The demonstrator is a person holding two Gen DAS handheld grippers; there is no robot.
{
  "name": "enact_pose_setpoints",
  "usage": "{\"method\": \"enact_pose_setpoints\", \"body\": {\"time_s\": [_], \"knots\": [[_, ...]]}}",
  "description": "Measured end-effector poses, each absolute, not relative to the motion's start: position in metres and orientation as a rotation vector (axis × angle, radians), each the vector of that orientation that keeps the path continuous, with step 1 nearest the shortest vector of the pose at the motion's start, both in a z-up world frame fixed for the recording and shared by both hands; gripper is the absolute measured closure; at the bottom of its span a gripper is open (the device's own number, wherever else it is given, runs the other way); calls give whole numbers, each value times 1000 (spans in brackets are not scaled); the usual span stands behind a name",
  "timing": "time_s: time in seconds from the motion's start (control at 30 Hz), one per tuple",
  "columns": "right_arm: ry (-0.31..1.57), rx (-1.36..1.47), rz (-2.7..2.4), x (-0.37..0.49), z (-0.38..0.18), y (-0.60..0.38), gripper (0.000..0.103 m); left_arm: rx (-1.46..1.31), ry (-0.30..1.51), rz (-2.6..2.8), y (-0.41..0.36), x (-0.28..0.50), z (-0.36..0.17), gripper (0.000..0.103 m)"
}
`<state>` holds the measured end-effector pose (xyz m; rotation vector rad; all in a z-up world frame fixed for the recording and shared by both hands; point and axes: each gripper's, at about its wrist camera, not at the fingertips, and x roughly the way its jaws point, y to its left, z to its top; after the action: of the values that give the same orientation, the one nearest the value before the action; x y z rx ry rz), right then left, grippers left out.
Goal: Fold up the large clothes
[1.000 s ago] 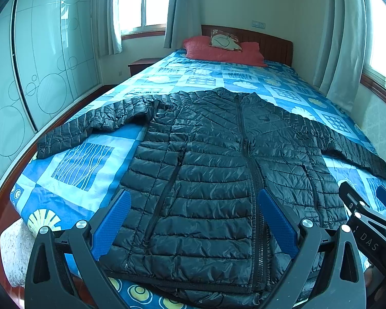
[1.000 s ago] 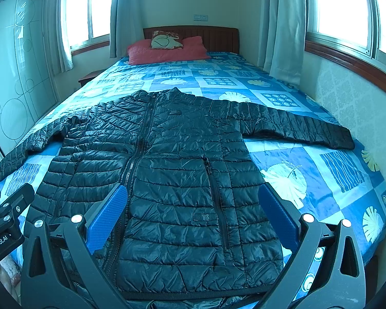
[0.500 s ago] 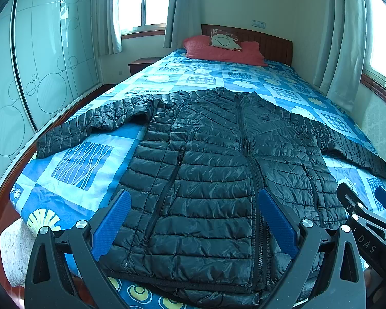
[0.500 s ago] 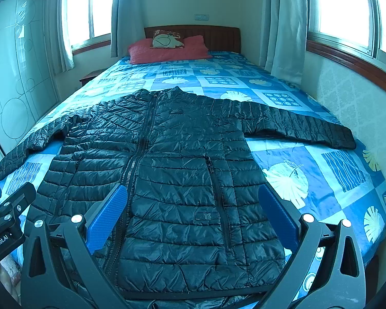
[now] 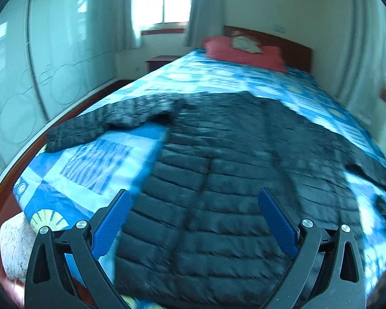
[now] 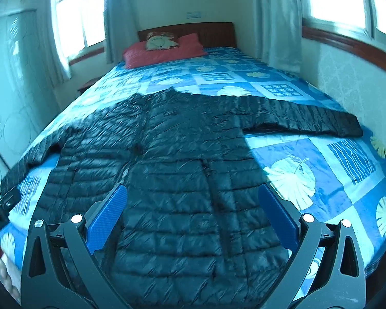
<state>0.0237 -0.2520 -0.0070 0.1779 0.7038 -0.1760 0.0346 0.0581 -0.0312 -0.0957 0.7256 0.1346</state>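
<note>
A black quilted puffer jacket (image 5: 218, 180) lies flat and zipped on the bed, both sleeves spread out; it also shows in the right wrist view (image 6: 182, 170). My left gripper (image 5: 194, 221) is open and empty above the jacket's lower left part, near the hem. My right gripper (image 6: 191, 219) is open and empty above the lower right part. The left sleeve (image 5: 110, 121) reaches toward the bed's left edge. The right sleeve (image 6: 303, 121) lies toward the wall. The left gripper's edge shows at far left in the right wrist view (image 6: 0, 208).
The bed has a blue patterned cover (image 6: 321, 159) and red pillows (image 6: 164, 51) at the wooden headboard. A sliding wardrobe (image 5: 51, 64) stands on the left, a wall with curtained windows (image 6: 347, 64) on the right. A nightstand (image 5: 162, 61) is beside the bed's head.
Both grippers have moved forward and lower over the jacket, and both views are motion-blurred now. The left view has swung to the left. The jacket has not moved.
</note>
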Motion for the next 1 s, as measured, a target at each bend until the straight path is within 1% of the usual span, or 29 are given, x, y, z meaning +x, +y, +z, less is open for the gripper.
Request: {"method": "enact_pose_setpoints", "body": {"time_s": [0.07, 0.1, 0.13, 0.17, 0.33, 0.53, 0.7, 0.87, 1.0], "knots": [[709, 201, -214, 35, -12, -272, 5, -105, 745, 191, 81, 52, -41, 5], [708, 215, -226, 40, -14, -283, 15, -106, 750, 230, 95, 62, -46, 5], [706, 239, -243, 47, -17, -299, 28, -107, 751, 256, 105, 69, -49, 5], [711, 263, -260, 53, -21, -314, 31, -114, 749, 296, 122, 80, -55, 5], [714, 428, -341, 80, -45, -401, 31, -207, 783, 415, 194, 120, -84, 5], [686, 662, -435, 98, -82, -517, 31, -258, 836, 558, 249, 150, -127, 5], [614, 817, -497, 102, -105, -592, 31, -322, 886, 609, 271, 157, -156, 5], [535, 957, -544, 103, -130, -659, 31, -313, 868, 632, 266, 154, -158, 5], [465, 1000, -545, 105, -142, -699, 31, -316, 849, 631, 264, 151, -160, 5]]}}
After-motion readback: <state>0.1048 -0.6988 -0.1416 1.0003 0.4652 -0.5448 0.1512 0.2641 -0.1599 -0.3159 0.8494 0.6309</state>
